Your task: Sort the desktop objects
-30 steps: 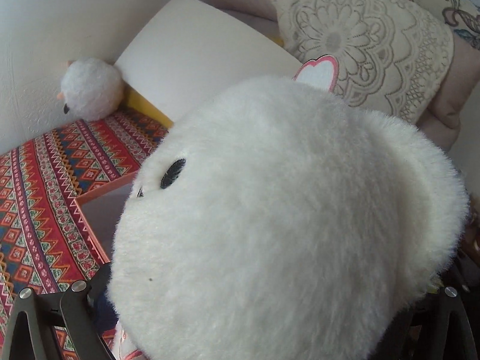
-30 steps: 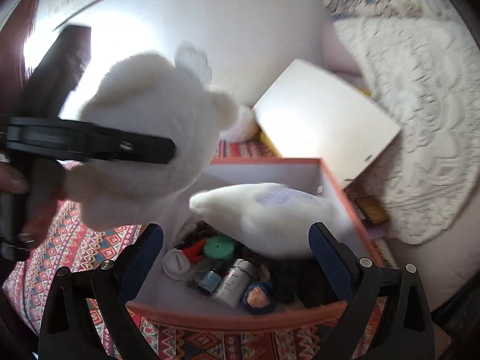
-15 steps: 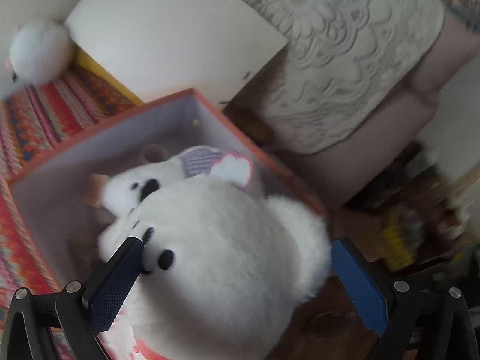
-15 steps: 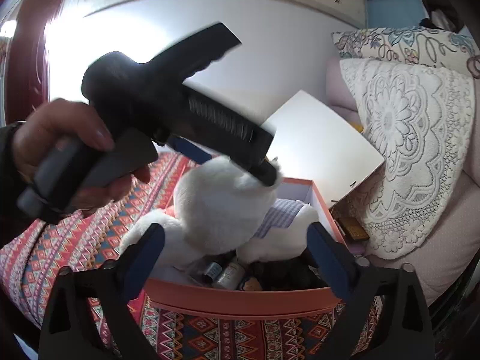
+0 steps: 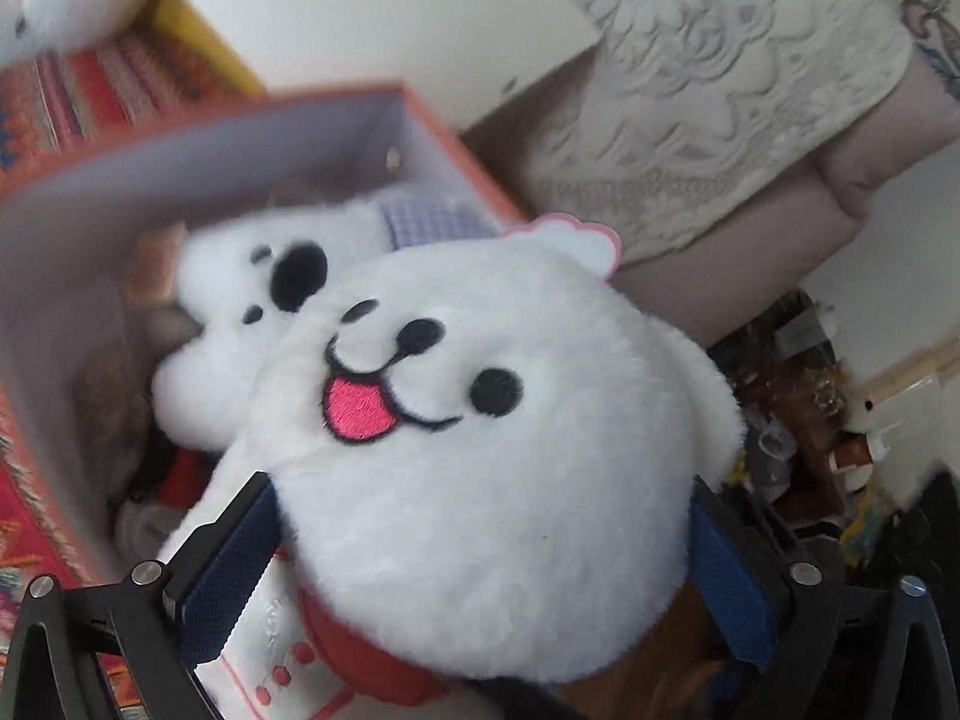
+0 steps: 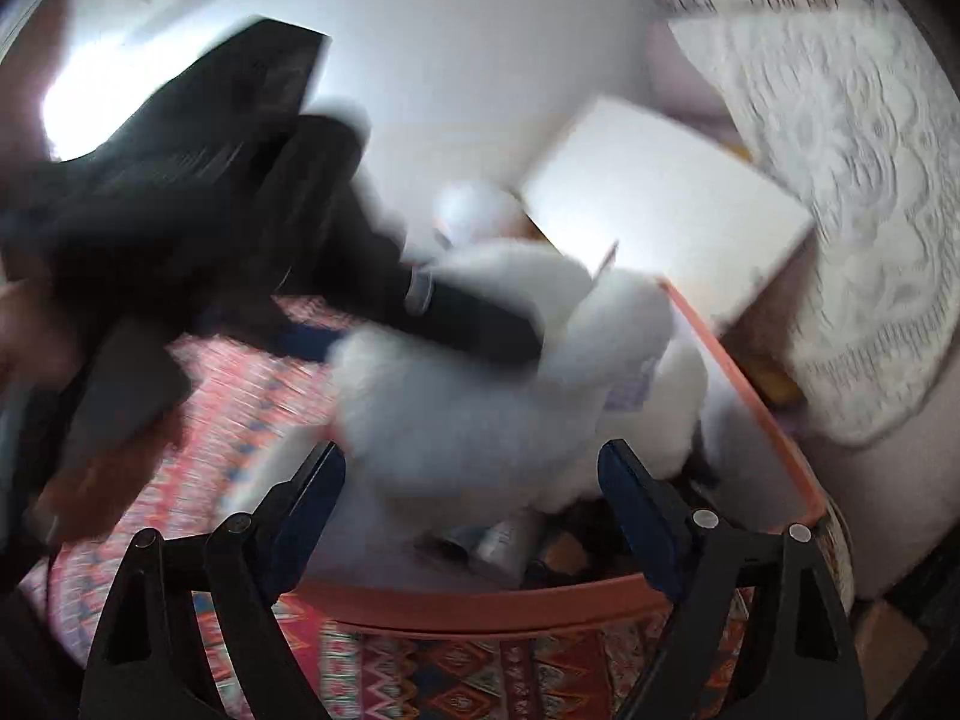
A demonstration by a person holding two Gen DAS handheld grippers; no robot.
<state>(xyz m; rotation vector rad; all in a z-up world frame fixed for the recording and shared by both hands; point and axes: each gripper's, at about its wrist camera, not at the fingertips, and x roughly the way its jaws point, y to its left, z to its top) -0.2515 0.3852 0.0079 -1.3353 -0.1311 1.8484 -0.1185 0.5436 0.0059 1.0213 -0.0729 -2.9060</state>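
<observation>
Left wrist view shows the left gripper point(image 5: 480, 546) clenched on the white plush dog point(image 5: 480, 450), held over the orange box point(image 5: 456, 138) above another plush point(image 5: 264, 300). Placing is in hand; next, lower and release. The right gripper point(image 6: 474, 492) is closing on nothing.

Black hand-held gripper point(image 5: 480, 546) frames, blue textured pads point(image 5: 225, 564) (woven-looking), silver round-headed screws point(image 5: 147, 573)

Soft daylight, upper-left glare, heavy motion blur, fisheye-bent edges.
</observation>
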